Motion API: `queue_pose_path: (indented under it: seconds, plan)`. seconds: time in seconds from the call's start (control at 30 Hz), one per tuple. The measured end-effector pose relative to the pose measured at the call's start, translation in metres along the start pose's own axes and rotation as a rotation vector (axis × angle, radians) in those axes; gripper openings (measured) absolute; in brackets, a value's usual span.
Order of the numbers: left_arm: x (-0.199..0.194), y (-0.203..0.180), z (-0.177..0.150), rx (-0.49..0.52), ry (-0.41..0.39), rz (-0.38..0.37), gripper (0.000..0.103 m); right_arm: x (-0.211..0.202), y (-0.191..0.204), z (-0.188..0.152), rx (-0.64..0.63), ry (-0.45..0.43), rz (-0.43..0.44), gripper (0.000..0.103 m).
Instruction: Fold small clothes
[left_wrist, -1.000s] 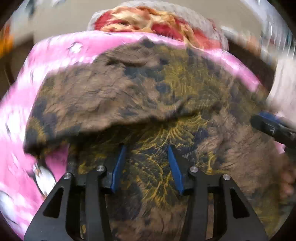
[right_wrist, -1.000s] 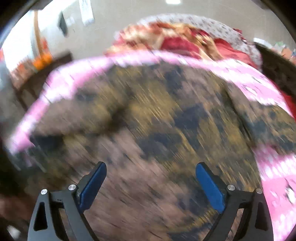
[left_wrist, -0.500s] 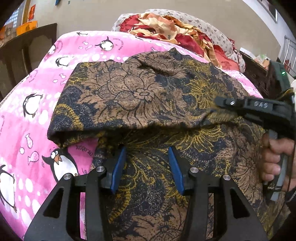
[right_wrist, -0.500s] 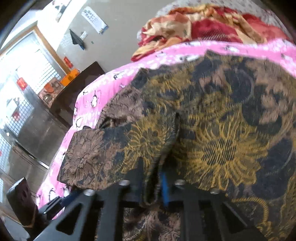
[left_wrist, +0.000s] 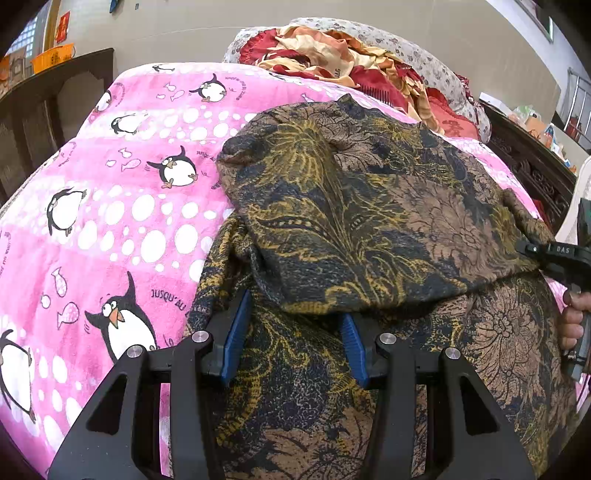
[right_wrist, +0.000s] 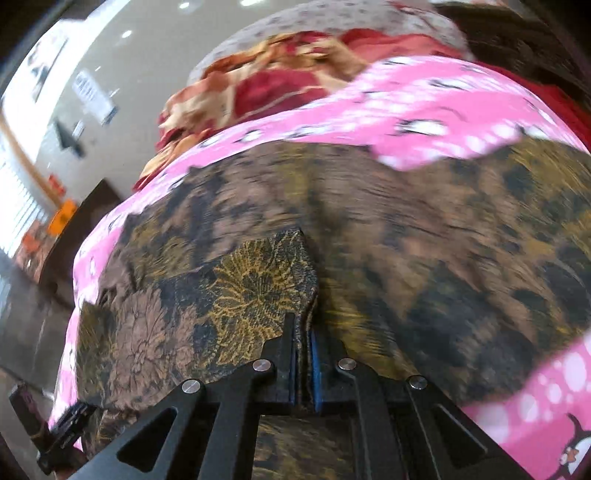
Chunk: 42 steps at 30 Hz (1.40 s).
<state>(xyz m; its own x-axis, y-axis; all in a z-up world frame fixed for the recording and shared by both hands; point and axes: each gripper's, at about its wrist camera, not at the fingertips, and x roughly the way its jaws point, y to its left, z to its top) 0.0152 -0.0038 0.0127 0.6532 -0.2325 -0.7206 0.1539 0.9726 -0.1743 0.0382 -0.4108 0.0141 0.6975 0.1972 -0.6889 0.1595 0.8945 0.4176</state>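
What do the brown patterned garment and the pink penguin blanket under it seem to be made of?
The brown patterned garment looks like a thin woven fabric, perhaps cotton or rayon, matte: it drapes softly, creases finely and shows a printed floral pattern. The pink penguin blanket looks like plush fleece, probably synthetic: its surface is fuzzy and the printed edges are slightly soft. Neither material can be told for certain.

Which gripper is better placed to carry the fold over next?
Right. The right gripper is shut on the edge of the brown patterned cloth, with a flap already lifted. The left gripper stands half open over the cloth on the pink blanket, holding nothing.
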Motion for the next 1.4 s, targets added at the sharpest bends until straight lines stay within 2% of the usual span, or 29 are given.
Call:
queue_pose_path:
  seconds: [0.17,0.33,0.57,0.7,0.77,0.83,0.9,0.97,1.03,1.07,1.1,1.17,1.23,1.3,1.37,1.4]
  plan:
    - [-0.002,0.002,-0.001,-0.02,-0.007,-0.011,0.046,-0.005,-0.004,-0.009,-0.01,-0.037,-0.036,0.006]
    - [-0.006,0.008,-0.003,-0.062,-0.02,-0.027,0.046,-0.016,-0.023,-0.015,0.081,-0.091,-0.051,0.005]
    - [-0.018,0.017,-0.01,-0.111,-0.029,-0.031,0.046,-0.02,-0.015,-0.021,0.068,-0.095,-0.076,0.006]
    - [-0.041,0.025,-0.008,-0.166,-0.096,-0.02,0.046,-0.019,-0.02,-0.025,0.08,-0.068,-0.05,0.006]
    - [-0.049,0.018,0.007,-0.133,-0.129,-0.01,0.046,-0.02,-0.023,-0.024,0.092,-0.065,-0.028,0.009]
    - [-0.048,0.008,0.025,-0.098,-0.139,-0.028,0.046,-0.025,-0.022,-0.025,0.094,-0.072,0.008,0.027]
    - [-0.04,-0.004,0.043,-0.048,-0.142,-0.019,0.046,-0.042,-0.015,-0.03,0.069,-0.118,-0.002,0.035]
    - [-0.022,-0.013,0.056,-0.014,-0.129,-0.01,0.046,-0.059,-0.005,-0.036,0.016,-0.161,-0.016,0.037]
    - [0.005,-0.014,0.058,0.001,-0.066,0.018,0.043,-0.073,0.009,-0.046,-0.057,-0.19,-0.035,0.037]
    - [0.027,-0.011,0.052,0.004,-0.001,0.038,0.037,-0.073,0.014,-0.047,-0.088,-0.184,-0.041,0.037]
    - [0.039,-0.008,0.045,0.01,0.03,0.057,0.037,-0.072,0.025,-0.049,-0.147,-0.175,-0.051,0.037]
    - [0.034,-0.004,0.046,-0.011,-0.005,0.038,0.037,-0.064,0.043,-0.05,-0.245,-0.152,-0.048,0.037]
    - [0.036,-0.003,0.044,-0.015,0.01,0.041,0.037,-0.044,0.055,-0.048,-0.317,-0.086,-0.079,0.037]
    - [0.033,-0.002,0.045,-0.018,0.008,0.041,0.037,-0.014,0.042,-0.044,-0.263,0.034,-0.153,0.038]
    - [0.024,-0.006,0.054,-0.01,-0.006,0.04,0.037,-0.011,0.04,-0.036,-0.234,0.085,-0.149,0.039]
    - [0.02,-0.008,0.063,-0.014,-0.021,0.036,0.037,-0.009,0.045,-0.032,-0.255,0.126,-0.183,0.038]
